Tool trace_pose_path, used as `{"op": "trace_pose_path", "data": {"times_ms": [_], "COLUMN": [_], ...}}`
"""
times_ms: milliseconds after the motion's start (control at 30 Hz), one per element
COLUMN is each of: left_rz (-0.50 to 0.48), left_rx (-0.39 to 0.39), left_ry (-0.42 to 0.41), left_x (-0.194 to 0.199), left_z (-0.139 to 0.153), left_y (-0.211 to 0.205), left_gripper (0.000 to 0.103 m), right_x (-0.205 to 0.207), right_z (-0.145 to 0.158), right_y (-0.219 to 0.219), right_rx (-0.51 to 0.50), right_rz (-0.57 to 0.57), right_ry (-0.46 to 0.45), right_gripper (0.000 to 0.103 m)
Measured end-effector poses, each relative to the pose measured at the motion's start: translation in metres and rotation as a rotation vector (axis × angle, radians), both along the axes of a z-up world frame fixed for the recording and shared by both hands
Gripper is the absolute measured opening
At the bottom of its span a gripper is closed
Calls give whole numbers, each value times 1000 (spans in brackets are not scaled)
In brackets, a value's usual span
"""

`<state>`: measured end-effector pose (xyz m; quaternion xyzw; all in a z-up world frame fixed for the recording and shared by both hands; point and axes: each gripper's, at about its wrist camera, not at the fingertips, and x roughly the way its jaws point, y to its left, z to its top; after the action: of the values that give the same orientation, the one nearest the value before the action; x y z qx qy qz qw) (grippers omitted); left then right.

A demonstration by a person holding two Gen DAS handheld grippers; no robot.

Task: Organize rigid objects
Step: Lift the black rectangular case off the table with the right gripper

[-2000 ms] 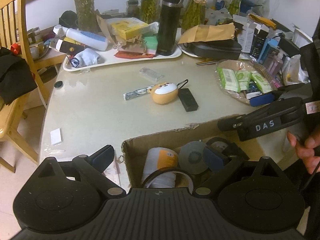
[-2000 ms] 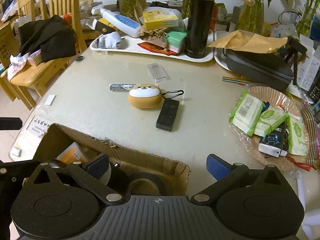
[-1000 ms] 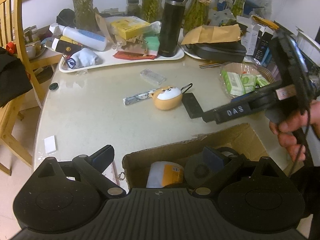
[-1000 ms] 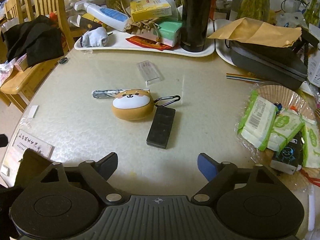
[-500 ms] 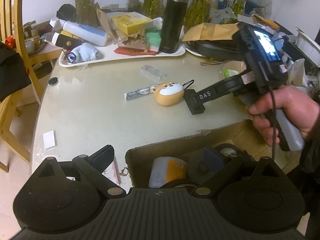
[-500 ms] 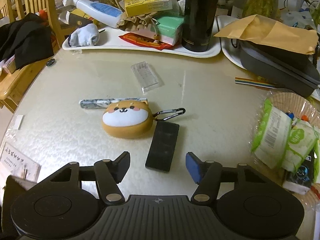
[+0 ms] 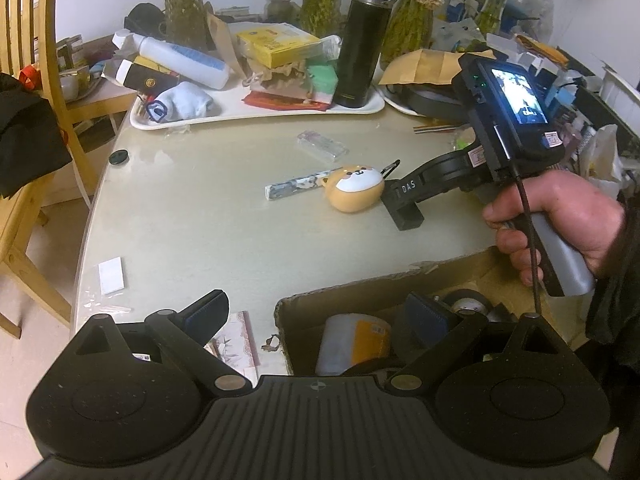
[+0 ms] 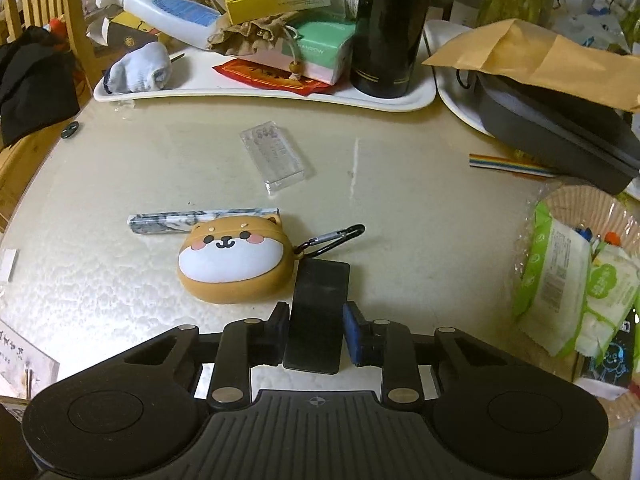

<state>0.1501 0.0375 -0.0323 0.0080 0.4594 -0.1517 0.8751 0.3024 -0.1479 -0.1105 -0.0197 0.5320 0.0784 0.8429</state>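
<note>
Now the right gripper (image 8: 315,330) is closing across the near end of the flat black box (image 8: 318,312), which lies on the counter (image 8: 420,220) just right of the dog-shaped case (image 8: 236,264). Its pads meet the long sides, the narrow span suiting a lift. Wide open, the left gripper (image 7: 316,312) hangs over the cardboard box (image 7: 360,284), the likely destination.

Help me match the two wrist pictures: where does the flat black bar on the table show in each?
Left wrist view: the black bar lies right of centre, mostly hidden under the right gripper.
Right wrist view: the bar sits bottom centre, between the closing jaws of the right gripper.
Shared landmark: the dog case lies just left of it in both.
</note>
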Motion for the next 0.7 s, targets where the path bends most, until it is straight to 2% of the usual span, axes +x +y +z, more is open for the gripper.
{"op": "trace_pose_path", "data": {"times_ms": [200,233,367,500,700], "left_rz": [-4,-4,3,2,7], "left_rx": [-1,0,-1,2,6], "left_ry": [-2,-3,-6,-16,-16], "left_x": [-1,-1,-1,-3,-5], "left_z": [1,1,3,8,10], "left_y": [0,0,0,1,3], "left_gripper": [97,97,97,97,97], "right_x": [-1,-3,-4,-5,-1], "right_z": [2,4,3,3,9], "right_y": [-2,-1,-3,-11,-30], "right_rx": [14,34,9,27,106], "right_rz": [-14,-2,-21,-47,-93], "right_ry": [5,0,1,5,30], "right_gripper": [29,2,2,2,4]}}
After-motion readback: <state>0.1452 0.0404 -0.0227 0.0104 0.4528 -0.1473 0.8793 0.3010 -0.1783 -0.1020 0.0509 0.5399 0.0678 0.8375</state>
